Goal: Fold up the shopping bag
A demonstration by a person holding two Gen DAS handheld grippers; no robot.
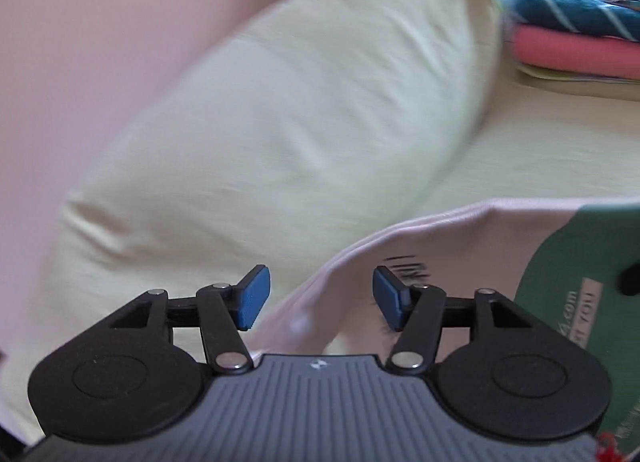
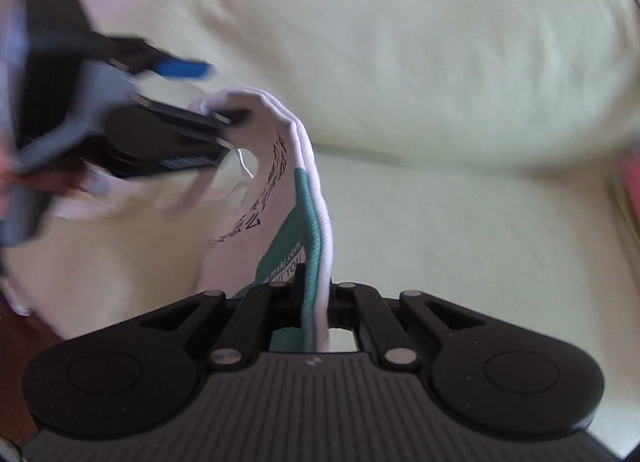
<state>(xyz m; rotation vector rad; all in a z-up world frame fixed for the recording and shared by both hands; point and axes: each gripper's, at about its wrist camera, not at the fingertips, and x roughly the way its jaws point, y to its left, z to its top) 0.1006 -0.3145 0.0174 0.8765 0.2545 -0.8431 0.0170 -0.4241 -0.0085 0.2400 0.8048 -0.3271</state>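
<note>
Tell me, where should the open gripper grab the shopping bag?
Probably the bag's folded white top edge, right beside the open left gripper. It is a thin, raised ridge, so coming in from the side lets the blue pads straddle it. The right gripper already pinches the other end.

bed sheet [image 2: 460,221] open ahead; pillow [image 1: 280,101] blocks far side, folded clothes stack [image 1: 580,49] crowds one corner.
</note>
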